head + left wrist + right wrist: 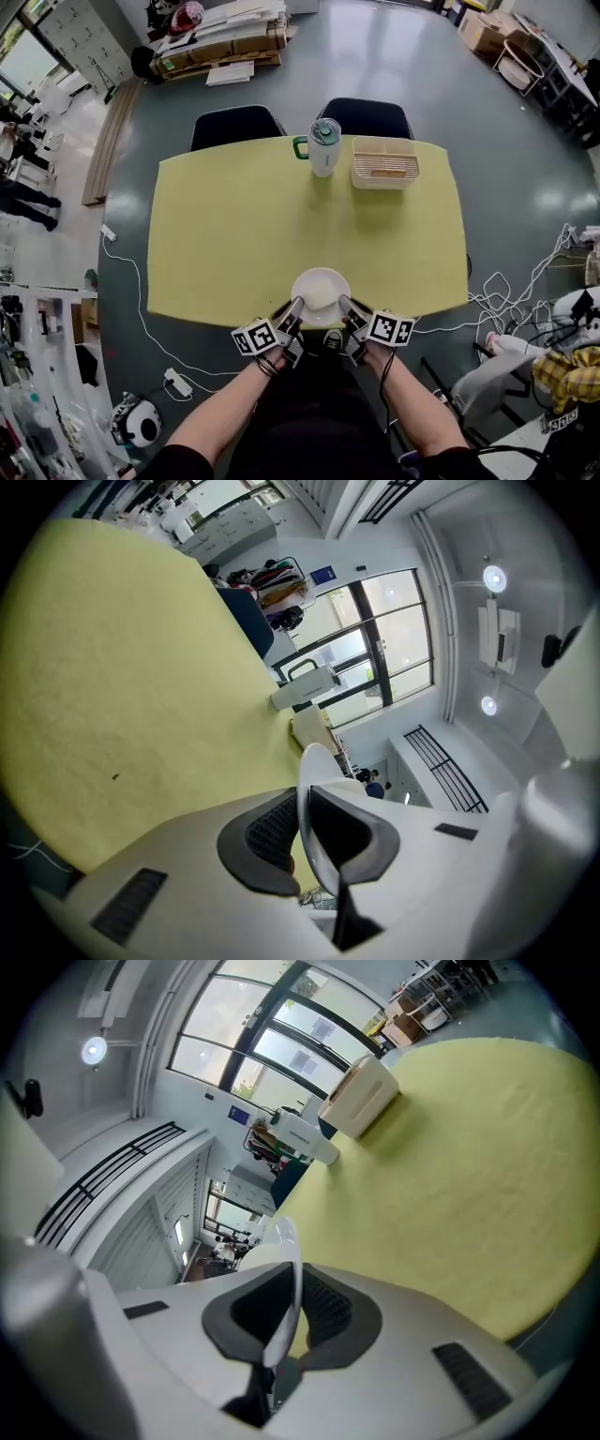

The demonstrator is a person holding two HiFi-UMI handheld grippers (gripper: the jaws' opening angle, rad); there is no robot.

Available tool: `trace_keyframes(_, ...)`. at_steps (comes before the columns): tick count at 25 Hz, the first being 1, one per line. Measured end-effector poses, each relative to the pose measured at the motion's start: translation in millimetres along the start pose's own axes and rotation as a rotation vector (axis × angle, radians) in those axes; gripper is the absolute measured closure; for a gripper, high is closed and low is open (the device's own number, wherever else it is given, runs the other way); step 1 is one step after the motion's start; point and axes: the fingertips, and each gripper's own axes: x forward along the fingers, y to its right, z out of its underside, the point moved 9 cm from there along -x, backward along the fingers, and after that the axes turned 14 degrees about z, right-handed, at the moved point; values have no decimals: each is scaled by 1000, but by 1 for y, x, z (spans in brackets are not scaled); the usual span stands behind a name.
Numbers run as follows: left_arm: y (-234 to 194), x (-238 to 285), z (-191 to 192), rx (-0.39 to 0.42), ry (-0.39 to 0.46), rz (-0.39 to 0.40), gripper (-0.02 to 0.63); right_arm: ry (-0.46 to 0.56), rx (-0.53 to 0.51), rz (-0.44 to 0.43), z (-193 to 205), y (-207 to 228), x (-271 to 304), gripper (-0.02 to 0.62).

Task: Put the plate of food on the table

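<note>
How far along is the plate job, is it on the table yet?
Done: the left gripper and right gripper are each shut on the rim of the round white plate, on opposite sides. In hand: the plate sits over the near edge of the yellow table; whether it touches, I cannot tell. Left: rest it on the table and open the jaws.
</note>
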Motion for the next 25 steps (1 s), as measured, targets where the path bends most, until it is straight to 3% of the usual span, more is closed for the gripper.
trace_keyframes(8, -51, 21, 11, 22, -81, -90, 558, -2, 25, 78, 16, 47, 40, 552)
trace_keyframes(15, -71, 35, 17, 58, -110, -152, 557, 8, 8, 133, 16, 67, 57, 546)
trace_keyframes(25, -81, 43, 29, 136, -171, -349, 531, -22, -52, 261, 25, 78, 70, 528)
